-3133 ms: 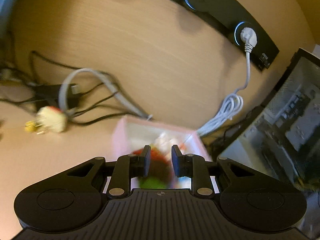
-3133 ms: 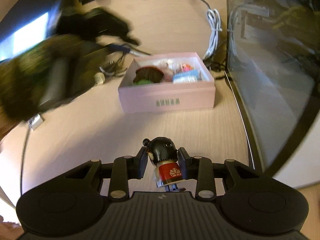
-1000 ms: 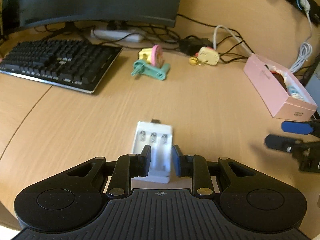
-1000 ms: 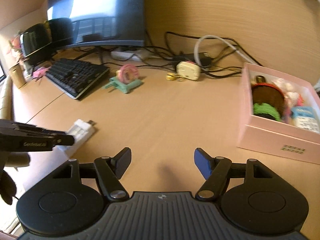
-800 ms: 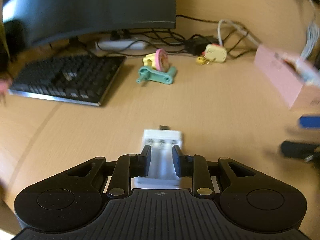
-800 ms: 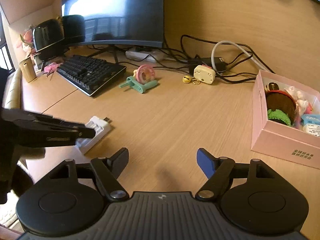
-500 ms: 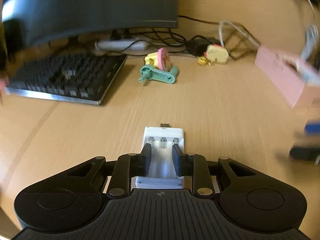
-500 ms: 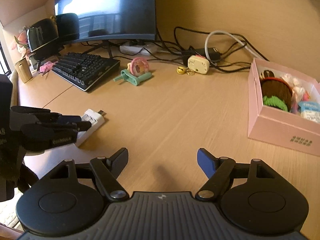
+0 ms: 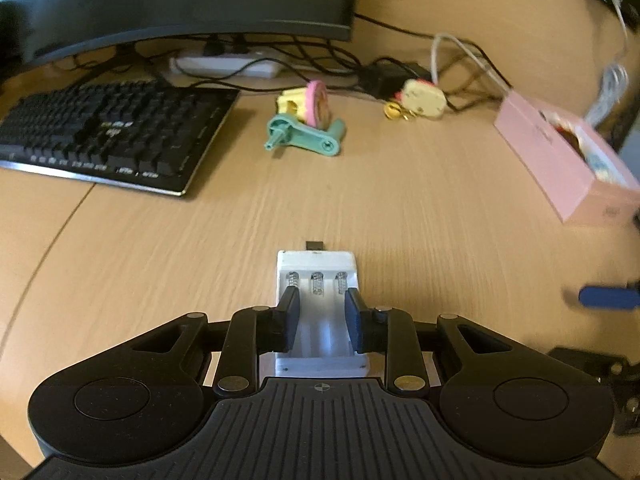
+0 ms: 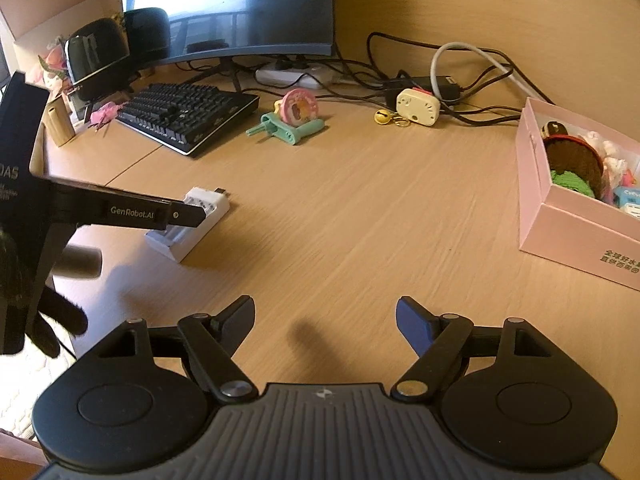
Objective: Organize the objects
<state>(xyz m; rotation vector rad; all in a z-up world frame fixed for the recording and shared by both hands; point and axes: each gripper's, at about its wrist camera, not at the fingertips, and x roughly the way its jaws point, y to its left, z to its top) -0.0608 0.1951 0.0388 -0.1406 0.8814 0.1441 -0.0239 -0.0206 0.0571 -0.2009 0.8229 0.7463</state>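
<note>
The wooden desk takes up most of the right wrist view, with a wide bare stretch through its middle, from the right gripper out toward 12 o'clock. A seam in the top runs off toward 9 o'clock. The dark monitor stands at 11 o'clock against the wall. The black keyboard lies below it, its near edge angled toward the bare stretch.

At 3 o'clock sits the open pink box, toys packed inside, its near wall facing the clear wood.

The right gripper is spread wide with nothing between its jaws, which have just been opening.

The left gripper has its jaws narrowly apart, over the white battery charger and inside its side edges. Whether its tips touch the charger I cannot tell. The charger lies flat at 12 o'clock in the left wrist view, plug end pointing away, with bare desk on every side.

A teal and pink toy lies just beside the keyboard's right end. A cream gadget and a small gold bell sit near the tangled cables at 1 o'clock.
</note>
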